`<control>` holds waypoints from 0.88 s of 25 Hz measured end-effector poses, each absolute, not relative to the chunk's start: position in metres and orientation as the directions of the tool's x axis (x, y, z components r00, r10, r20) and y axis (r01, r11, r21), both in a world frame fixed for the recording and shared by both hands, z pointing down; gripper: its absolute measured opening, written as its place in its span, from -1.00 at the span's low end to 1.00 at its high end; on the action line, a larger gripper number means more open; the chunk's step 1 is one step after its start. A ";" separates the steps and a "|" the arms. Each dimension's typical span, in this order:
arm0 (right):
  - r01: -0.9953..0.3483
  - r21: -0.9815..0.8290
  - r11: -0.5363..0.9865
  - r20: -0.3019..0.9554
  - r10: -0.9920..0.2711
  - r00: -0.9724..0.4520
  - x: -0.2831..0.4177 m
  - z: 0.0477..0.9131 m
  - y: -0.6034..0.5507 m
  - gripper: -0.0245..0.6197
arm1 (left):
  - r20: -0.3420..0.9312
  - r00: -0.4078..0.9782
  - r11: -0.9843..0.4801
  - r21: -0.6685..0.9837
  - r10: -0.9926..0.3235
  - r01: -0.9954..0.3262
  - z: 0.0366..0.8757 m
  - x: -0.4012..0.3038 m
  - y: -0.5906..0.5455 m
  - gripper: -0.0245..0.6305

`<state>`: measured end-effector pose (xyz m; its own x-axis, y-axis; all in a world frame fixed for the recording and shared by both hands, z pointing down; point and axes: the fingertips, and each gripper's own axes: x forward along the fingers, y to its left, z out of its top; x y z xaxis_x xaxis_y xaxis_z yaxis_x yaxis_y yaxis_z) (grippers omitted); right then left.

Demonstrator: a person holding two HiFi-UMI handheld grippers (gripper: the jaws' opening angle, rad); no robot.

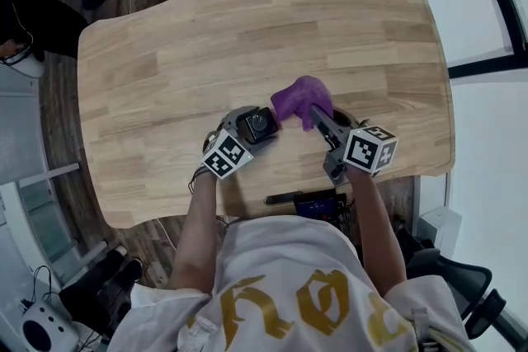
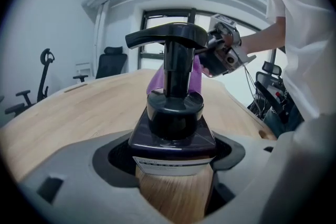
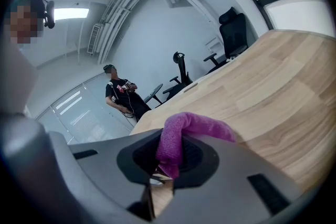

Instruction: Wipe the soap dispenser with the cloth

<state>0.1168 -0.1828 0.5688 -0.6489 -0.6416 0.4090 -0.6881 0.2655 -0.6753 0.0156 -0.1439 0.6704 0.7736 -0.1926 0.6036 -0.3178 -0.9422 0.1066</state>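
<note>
In the lower centre of the head view, the soap dispenser (image 1: 261, 124) is held by the left gripper (image 1: 250, 130) above the near part of the wooden table (image 1: 190, 53). In the left gripper view the jaws are seen clamped on the two sides of the bottle, just below its dark shoulder. The black pump head stands upright at the middle of the frame, with its spout turned to the left. Whether the bottle's base rests on the table cannot be told.

Just to the right of the dispenser in the head view, a purple cloth (image 1: 300, 97) is gripped by the right gripper (image 1: 318, 116). In the right gripper view the jaws are seen pinched on a fold of the cloth at the lower centre, and the rest is draped to the right over the gripper's body. In the left gripper view the cloth is seen directly behind the pump neck, very close to it. Contact cannot be confirmed.
</note>
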 end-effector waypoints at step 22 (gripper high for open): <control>-0.699 -0.637 0.325 0.356 -0.680 -0.641 0.112 0.526 -0.160 -0.80 | 0.556 0.759 -0.835 0.195 -0.338 -0.515 0.627 -0.026 -0.138 0.19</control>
